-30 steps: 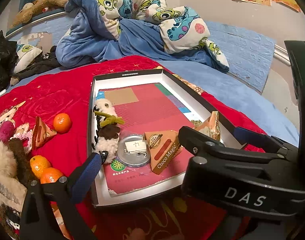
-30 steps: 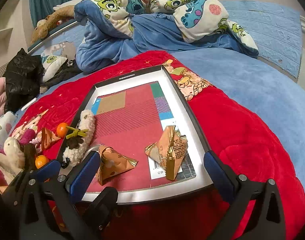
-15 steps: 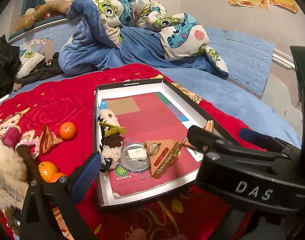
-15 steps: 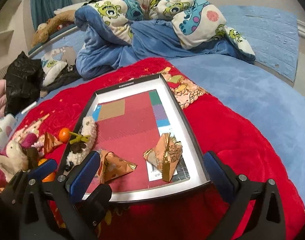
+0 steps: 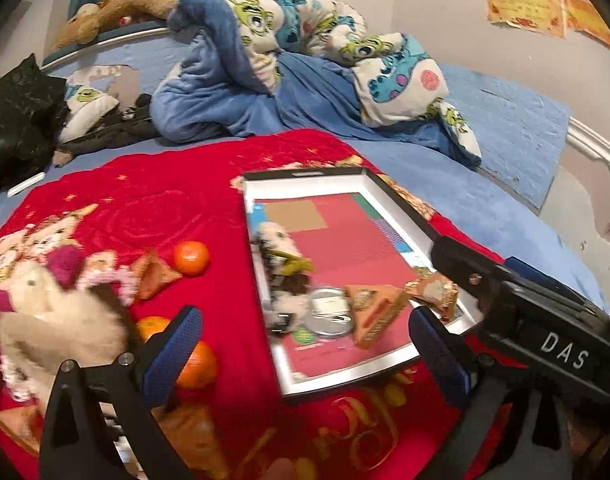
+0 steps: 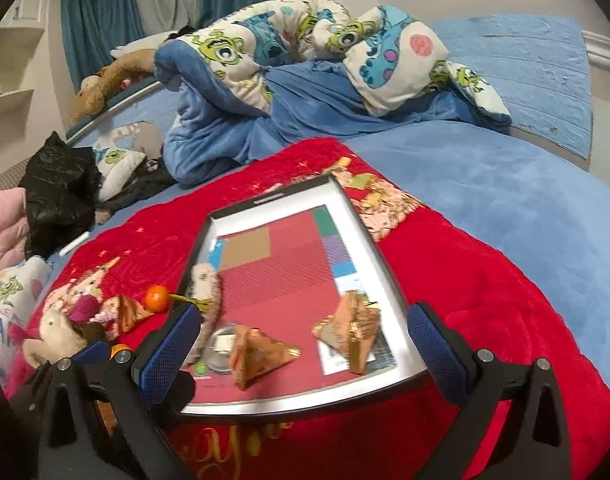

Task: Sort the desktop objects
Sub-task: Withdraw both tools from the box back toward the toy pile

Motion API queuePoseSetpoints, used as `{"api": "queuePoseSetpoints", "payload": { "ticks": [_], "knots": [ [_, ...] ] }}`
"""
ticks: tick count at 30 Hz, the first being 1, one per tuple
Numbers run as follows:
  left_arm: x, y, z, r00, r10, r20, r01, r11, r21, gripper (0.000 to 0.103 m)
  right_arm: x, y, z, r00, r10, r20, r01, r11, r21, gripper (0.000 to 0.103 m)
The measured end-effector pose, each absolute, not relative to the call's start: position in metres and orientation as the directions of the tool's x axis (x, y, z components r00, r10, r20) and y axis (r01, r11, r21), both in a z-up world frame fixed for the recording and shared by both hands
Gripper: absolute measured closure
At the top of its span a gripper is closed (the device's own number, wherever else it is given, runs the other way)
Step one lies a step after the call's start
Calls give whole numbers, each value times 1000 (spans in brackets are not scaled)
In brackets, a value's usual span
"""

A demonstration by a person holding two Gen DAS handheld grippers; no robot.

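Both my hand-held grippers have pulled back from the tray [image 5: 389,362] since a second ago, and my left one has swung leftward, so more of the red blanket [image 5: 165,208] now shows in its view. My left hand-held gripper [image 5: 305,344] hangs released, jaws spread wide, nothing between them, over the blanket at the tray's near-left corner. My right hand-held gripper [image 6: 301,344] is released too, its blue pads straddling the tray's near edge from above, empty. Inside the tray, along its left wall, lies the fluffy sheep toy [image 5: 279,248]; just near of that sits the round badge [image 5: 329,316], with a triangular snack packet [image 5: 375,312] touching its right side. A second packet [image 6: 351,330], gold and crumpled, rests by the tray's right wall. Left of the tray, out on the blanket: one orange [image 5: 191,258] just beside another triangular packet [image 5: 153,274], two more oranges [image 5: 195,364] nearer, partly behind my left pad, and a plush animal [image 5: 57,320] further left again. One more packet [image 5: 197,428] lies on the blanket near of those oranges, blurred. Beyond the tray, a heaped monster-print quilt [image 6: 305,52] covers the bed.
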State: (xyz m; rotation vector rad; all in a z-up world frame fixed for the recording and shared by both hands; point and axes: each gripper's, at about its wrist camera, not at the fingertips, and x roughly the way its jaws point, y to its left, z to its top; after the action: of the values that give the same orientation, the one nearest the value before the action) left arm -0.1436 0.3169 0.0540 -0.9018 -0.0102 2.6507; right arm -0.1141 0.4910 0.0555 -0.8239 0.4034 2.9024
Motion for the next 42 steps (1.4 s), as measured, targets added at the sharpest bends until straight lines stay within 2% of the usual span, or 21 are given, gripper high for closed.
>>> {"api": "queuePoseSetpoints", "payload": {
  "ticks": [9,14,20,24,32,42],
  "knots": [
    [-125,215,74,-779,229,-583,-193,-973,-124,0,-111,454,63,-860,-48,-508,-87,-967,240,0],
    [-116,156,71,-786,136,-603,-125,-990,-60,0,-113,415,66,-857,-104,-505,9,-982,187,0],
    [-105,89,70,-796,57,-602,-43,-998,-38,0,-119,370,60,-823,-260,-505,148,-957,251,0],
    [-100,62,67,-800,29,-599,-11,-999,-34,0,-120,332,56,-806,-284,-519,218,-958,186,0],
    [-85,29,39,-773,66,-631,10,-993,-117,0,-125,284,40,-766,-324,-555,284,-946,159,0],
    [-79,43,12,-736,71,-673,-28,-997,-74,0,-111,267,27,-726,-339,-599,329,-935,130,0]
  ]
}}
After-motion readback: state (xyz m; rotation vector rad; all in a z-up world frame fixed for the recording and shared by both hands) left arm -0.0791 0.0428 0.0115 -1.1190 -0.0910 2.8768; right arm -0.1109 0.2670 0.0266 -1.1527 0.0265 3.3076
